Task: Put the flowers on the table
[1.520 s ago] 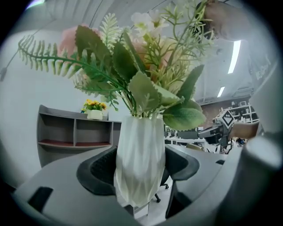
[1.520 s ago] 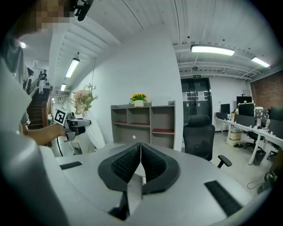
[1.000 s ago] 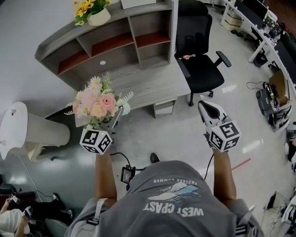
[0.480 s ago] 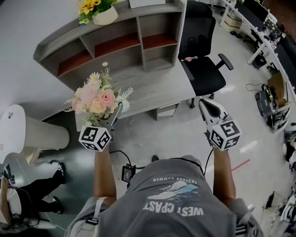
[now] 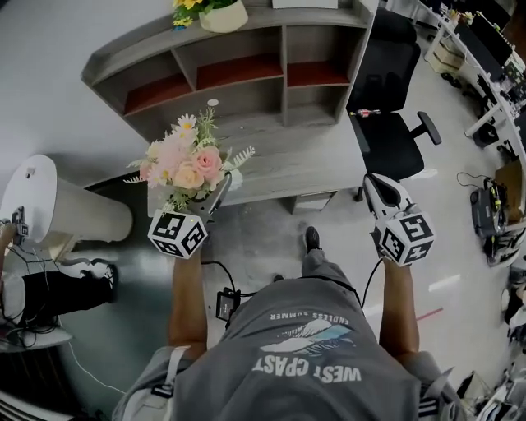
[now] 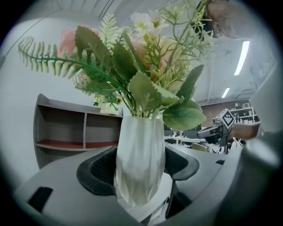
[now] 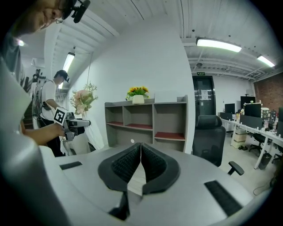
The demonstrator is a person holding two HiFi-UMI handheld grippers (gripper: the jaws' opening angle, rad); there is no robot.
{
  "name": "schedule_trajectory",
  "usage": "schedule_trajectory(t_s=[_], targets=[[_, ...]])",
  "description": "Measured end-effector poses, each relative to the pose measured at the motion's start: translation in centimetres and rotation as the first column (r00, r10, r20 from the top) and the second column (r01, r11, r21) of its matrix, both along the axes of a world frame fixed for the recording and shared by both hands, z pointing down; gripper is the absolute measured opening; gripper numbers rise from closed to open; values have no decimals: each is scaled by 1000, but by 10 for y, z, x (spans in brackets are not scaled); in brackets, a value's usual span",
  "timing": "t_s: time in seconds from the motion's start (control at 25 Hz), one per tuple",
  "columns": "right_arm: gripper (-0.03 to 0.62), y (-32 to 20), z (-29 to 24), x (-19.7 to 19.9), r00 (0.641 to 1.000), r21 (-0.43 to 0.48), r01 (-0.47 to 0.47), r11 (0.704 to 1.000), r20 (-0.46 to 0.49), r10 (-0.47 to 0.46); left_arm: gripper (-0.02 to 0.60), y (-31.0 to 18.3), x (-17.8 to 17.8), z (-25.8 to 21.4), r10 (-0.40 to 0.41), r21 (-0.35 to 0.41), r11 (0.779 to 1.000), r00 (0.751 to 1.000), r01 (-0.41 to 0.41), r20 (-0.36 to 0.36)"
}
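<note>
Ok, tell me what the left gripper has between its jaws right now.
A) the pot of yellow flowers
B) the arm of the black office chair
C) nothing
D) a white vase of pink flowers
D: the left gripper is shut on the white vase that holds the pink flowers; the yellow flowers stand apart, on top of the shelf.

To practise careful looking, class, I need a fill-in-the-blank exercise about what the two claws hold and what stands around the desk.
The left claw grips a white ____ of pink flowers.
The right claw is ____ and holds nothing.
A pot of ____ flowers stands on top of the shelf.
The chair beside the desk is ____.
Missing words: vase, shut, yellow, black.
</note>
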State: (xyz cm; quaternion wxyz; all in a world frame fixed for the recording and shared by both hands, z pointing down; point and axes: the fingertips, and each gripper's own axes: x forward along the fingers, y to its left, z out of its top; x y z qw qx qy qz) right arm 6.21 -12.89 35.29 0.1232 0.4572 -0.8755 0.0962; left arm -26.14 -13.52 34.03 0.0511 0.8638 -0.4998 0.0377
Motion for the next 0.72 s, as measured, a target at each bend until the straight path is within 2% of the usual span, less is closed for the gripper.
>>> schedule_trajectory(t_s=[0.16, 0.4, 0.72], targets=[[28, -30, 9, -15, 997, -4, 73, 997, 15, -73, 342, -9, -9, 2, -58, -6, 998, 998, 58, 21], [29, -81, 13, -19, 991, -19, 133, 991, 30, -133, 342, -35, -11, 8, -123, -33, 992, 992, 124, 36], [29, -117, 24, -22, 985, -44, 172, 984, 28, -170, 342, -68, -6, 24, -146, -63, 987, 989, 148, 36]])
